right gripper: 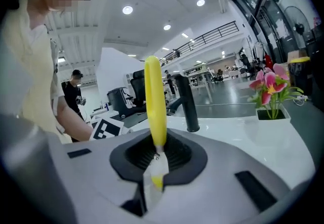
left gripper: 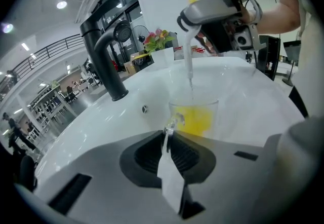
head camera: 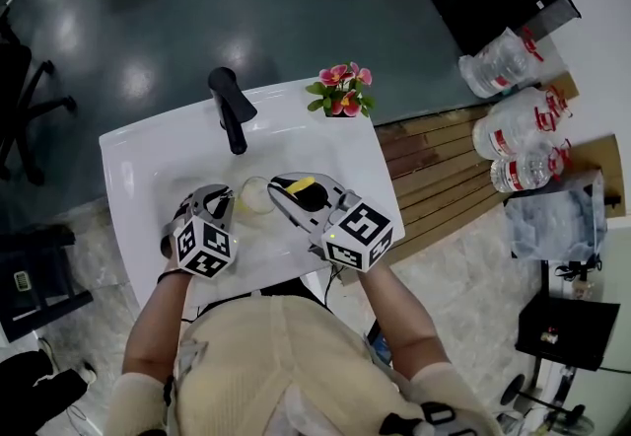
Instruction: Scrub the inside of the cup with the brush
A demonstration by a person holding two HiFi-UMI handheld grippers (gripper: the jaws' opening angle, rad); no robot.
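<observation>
A clear glass cup [head camera: 254, 195] [left gripper: 193, 112] stands in the white sink [head camera: 148, 168]. My left gripper [head camera: 228, 201] [left gripper: 168, 134] is shut on the cup's small handle. The brush's yellow sponge head [left gripper: 195, 119] sits inside the cup near its bottom. A white stem [left gripper: 188, 61] rises from the sponge to the right gripper [head camera: 287, 191] [left gripper: 190, 23], which hangs above the cup. That right gripper [right gripper: 156, 159] is shut on the brush's yellow handle [right gripper: 154, 102] [head camera: 299, 185]. In the right gripper view the cup is hidden.
A black faucet [head camera: 230, 107] [left gripper: 104, 48] [right gripper: 186, 100] stands at the sink's far edge. A white pot of pink flowers [head camera: 342, 92] [right gripper: 272, 91] sits at the far right corner. Water bottles [head camera: 518, 123] lie on the floor to the right.
</observation>
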